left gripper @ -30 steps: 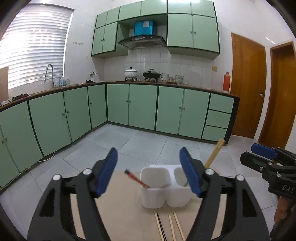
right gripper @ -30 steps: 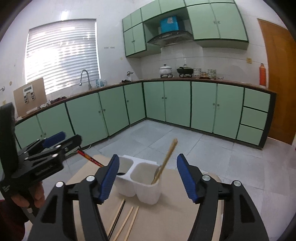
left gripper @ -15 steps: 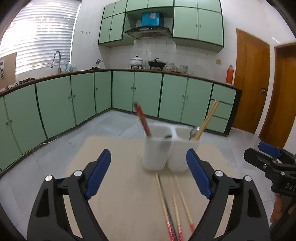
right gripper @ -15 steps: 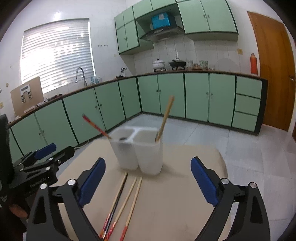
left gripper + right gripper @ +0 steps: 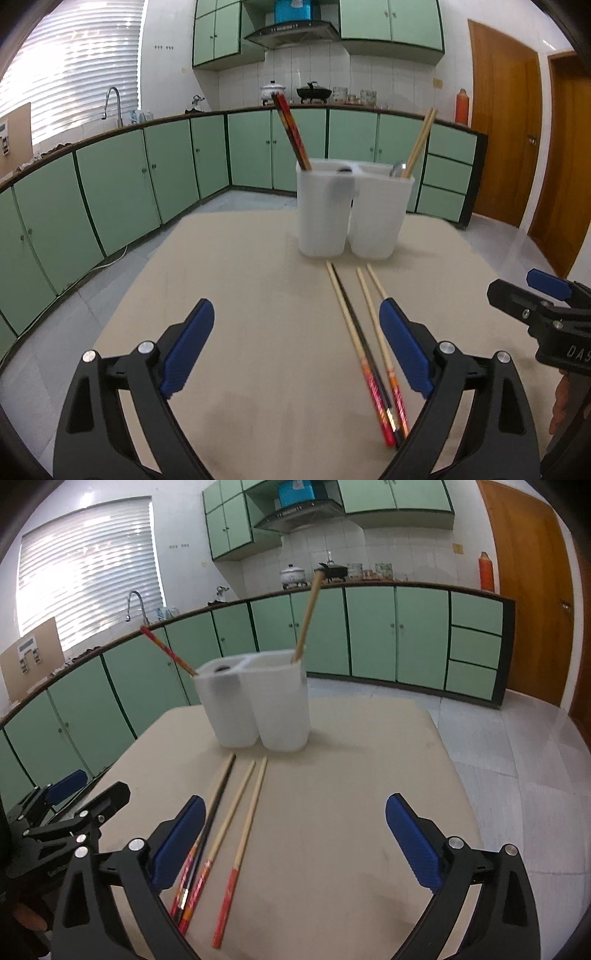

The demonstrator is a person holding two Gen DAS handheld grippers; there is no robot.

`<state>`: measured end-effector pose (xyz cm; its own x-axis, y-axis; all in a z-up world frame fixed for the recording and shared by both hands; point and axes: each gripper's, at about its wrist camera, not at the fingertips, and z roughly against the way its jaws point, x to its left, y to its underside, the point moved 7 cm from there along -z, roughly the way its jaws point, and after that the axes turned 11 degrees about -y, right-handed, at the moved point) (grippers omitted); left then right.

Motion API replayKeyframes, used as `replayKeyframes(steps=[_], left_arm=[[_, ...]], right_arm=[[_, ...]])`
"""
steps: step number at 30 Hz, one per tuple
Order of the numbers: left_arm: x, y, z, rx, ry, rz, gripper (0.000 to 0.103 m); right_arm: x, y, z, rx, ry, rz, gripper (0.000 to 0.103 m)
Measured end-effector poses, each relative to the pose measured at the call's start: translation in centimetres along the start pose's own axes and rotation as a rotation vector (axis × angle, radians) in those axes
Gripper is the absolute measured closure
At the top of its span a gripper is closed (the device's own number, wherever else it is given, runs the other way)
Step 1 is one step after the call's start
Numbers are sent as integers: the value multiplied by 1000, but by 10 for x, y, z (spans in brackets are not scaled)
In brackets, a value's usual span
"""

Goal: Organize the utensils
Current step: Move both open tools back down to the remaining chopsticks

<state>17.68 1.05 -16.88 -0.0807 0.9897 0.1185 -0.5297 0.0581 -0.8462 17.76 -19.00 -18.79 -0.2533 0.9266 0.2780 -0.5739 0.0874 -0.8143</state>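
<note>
Both of your claws have dropped from above the holder to just over the surface [image 5: 258, 280], and the view has swung from the kitchen down onto the work. Your left claw [image 5: 297, 347] is spreading its jaws wide with nothing between them; your right claw [image 5: 295, 843] is doing the same — also empty.

That puts the loose chopsticks [image 5: 236, 823] within reach. They lie side by side on the surface in front of the white two-compartment holder [image 5: 354, 210], their bare tips close to its base and their red ends toward you. In the left wrist view they run just beside the right-hand finger of your left claw; in the right wrist view they sit by the left-hand finger of your right claw. The holder already carries a red chopstick [image 5: 291, 133] in one compartment and a pale one [image 5: 419, 142] in the other, so the sorting looks begun — the pick-up is probably next.
</note>
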Motion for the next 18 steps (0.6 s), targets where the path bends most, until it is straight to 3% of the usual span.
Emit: replayKeyframes(steps=[10, 18], left_arm=[[0, 30, 0, 51, -2, -22, 14], [11, 35, 1, 69, -11, 5, 13]], right_arm=[[0, 35, -3, 56, 4, -15, 7], [13, 52, -7, 101, -7, 0, 7]])
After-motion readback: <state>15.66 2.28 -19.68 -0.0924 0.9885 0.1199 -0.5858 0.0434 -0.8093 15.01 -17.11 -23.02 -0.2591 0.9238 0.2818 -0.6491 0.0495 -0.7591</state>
